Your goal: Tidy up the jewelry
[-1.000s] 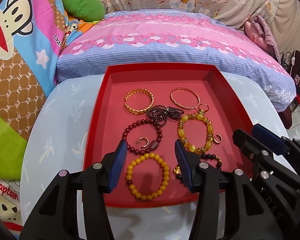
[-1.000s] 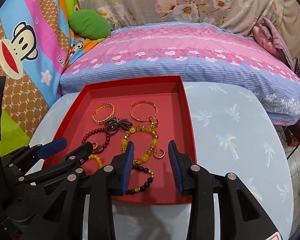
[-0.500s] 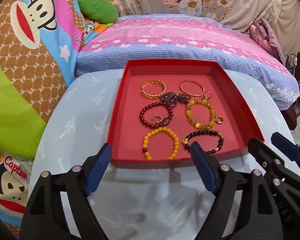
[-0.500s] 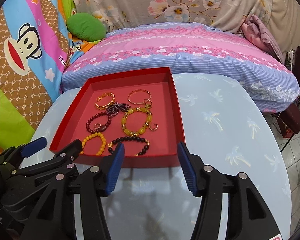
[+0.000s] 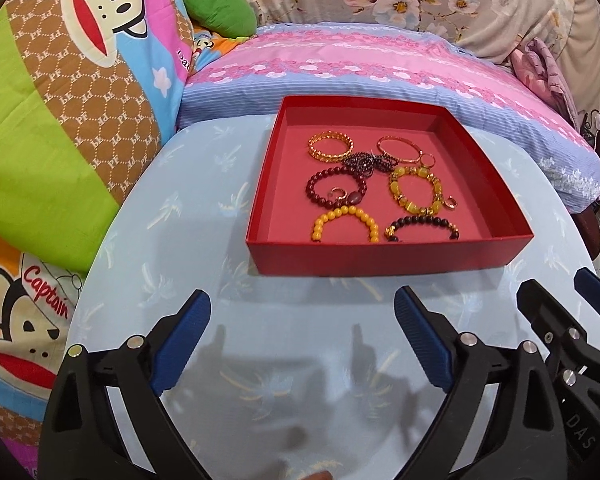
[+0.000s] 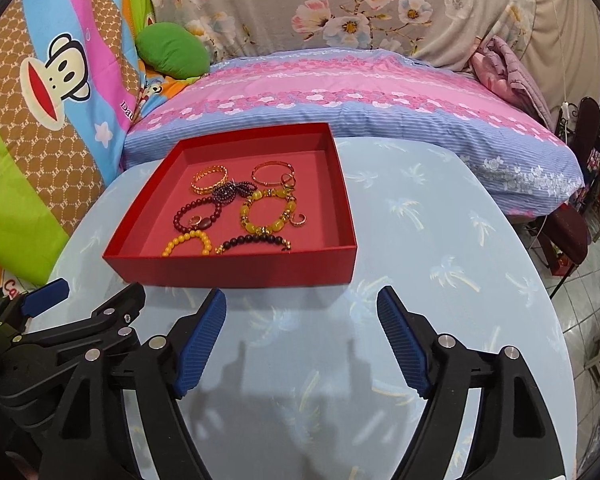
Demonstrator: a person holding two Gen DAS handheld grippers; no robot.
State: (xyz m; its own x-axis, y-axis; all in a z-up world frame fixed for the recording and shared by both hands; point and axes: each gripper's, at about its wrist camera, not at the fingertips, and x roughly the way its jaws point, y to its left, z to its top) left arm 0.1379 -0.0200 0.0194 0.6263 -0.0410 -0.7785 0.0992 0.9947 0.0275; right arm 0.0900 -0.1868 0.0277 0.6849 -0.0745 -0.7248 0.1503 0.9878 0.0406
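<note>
A red tray (image 5: 388, 257) (image 6: 236, 270) stands on the pale blue table and holds several bracelets and rings. Among them are a yellow bead bracelet (image 5: 344, 222) (image 6: 188, 241), a dark bead bracelet (image 5: 422, 226) (image 6: 256, 241), a dark red bead bracelet (image 5: 336, 188) and two gold bangles (image 5: 331, 145). My left gripper (image 5: 302, 338) is open and empty, above the table in front of the tray. My right gripper (image 6: 302, 334) is open and empty too, in front of the tray's right part. Each gripper shows at the edge of the other's view.
The round table (image 5: 204, 240) has a glossy palm-print top. Behind it lies a pink and blue striped cushion (image 5: 360, 68), with cartoon-monkey bedding (image 5: 80, 80) at the left and a green pillow (image 5: 220, 12). The floor and a stool (image 6: 568, 236) are at the right.
Both grippers have pulled back from over the tray to in front of it and have opened wider. The jewelry has not moved.
</note>
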